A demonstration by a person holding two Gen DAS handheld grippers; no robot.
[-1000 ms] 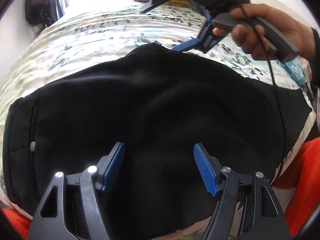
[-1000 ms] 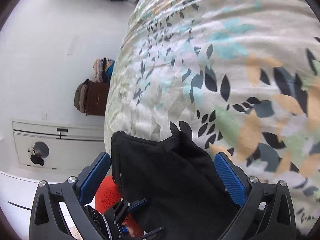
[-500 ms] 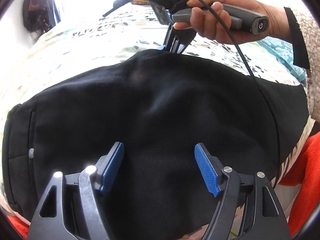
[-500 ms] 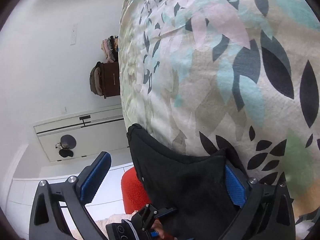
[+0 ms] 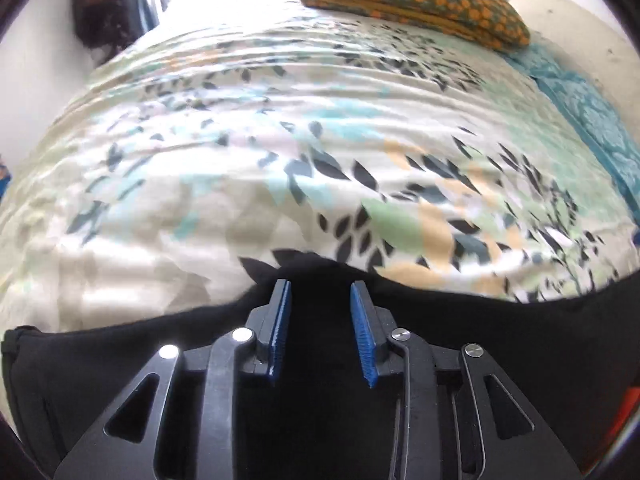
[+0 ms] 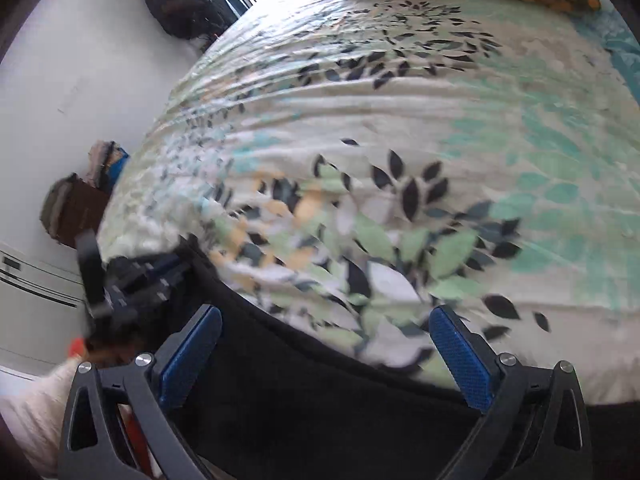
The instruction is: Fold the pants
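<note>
Currently left tool (image 5: pixel 319 294) is sitting narrowed over the black fabric pants (image 5: pixel 500 344) edge; right tool (image 6: pixel 326 354) is hanging wide above them, on the leaf-print bedspread (image 5: pixel 280 152).

- The black pants (image 5: pixel 500 344) are lying on a leaf-patterned bedspread, taking up the near part of the bed in both wrist views.
- The fabric is looking plain, matte and soft, a solid black; detail is getting lost in the dark.
- In the left wrist view their far edge is running roughly left to right across the bed, rising in a small peak near the middle.
- At the near left in that view, a seamed edge of the garment (image 5: pixel 16 344) is showing.
- In the right wrist view the pants (image 6: pixel 320 408) are lying with their far edge slanting from far left to near right across the bedspread.
</note>
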